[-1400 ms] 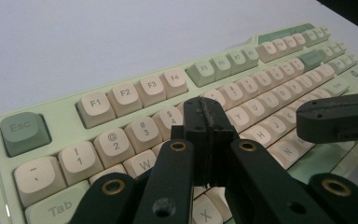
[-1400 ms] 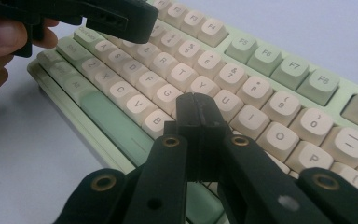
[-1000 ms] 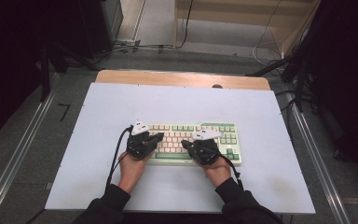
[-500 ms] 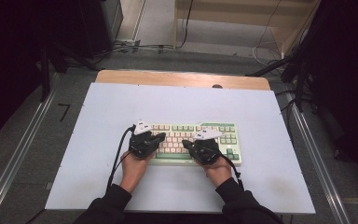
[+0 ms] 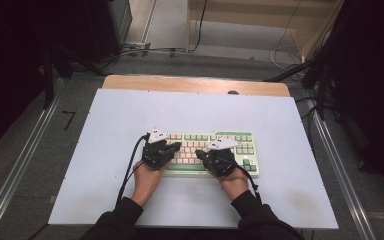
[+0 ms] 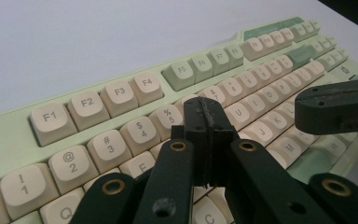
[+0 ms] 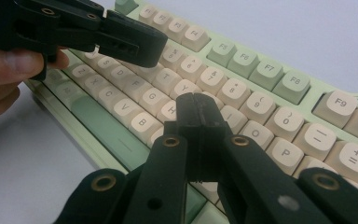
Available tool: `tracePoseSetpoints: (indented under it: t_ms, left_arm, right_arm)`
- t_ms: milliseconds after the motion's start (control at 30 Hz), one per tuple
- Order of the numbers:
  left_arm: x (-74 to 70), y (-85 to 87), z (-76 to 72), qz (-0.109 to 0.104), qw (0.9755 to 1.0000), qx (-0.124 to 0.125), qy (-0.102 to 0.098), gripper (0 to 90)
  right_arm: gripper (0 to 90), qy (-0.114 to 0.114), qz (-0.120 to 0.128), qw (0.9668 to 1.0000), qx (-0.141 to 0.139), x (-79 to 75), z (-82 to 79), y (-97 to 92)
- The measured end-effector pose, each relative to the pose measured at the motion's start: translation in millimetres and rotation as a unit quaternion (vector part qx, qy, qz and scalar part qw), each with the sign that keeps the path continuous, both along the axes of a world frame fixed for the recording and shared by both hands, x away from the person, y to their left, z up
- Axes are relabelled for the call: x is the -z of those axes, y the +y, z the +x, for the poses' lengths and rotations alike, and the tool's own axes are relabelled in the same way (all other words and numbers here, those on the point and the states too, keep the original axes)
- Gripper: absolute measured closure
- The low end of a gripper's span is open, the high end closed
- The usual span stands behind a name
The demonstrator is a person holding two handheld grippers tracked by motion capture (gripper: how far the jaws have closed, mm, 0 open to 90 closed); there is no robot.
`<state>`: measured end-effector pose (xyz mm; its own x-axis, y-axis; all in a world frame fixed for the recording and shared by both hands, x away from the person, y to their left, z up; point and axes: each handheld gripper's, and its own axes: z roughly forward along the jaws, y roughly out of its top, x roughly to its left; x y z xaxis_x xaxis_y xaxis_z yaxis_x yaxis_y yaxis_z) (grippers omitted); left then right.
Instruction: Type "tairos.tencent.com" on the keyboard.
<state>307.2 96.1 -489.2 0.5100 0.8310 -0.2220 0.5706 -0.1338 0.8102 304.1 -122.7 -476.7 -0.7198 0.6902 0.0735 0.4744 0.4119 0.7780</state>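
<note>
While both closed, empty grippers (image 5: 176, 146) (image 5: 201, 150) hover over the keyboard (image 5: 247, 150), bare table (image 5: 130, 115) surrounds it.

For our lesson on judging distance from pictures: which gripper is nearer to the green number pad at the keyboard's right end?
Right. The right gripper sits over the right-middle keys, close beside the green number pad; the left gripper is over the left keys, farther away.
</note>
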Motion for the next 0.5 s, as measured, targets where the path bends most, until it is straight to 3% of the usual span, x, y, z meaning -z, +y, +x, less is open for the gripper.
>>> tracePoseSetpoints:
  t_ms: [500]
  left_arm:
    - [4.5, -7.3, 3.1, 0.009, 0.9999, 0.005, 0.003, 90.0]
  right_arm:
    - [87.9, 0.002, -0.001, 1.0, 0.003, -0.3, 0.1, -1.4]
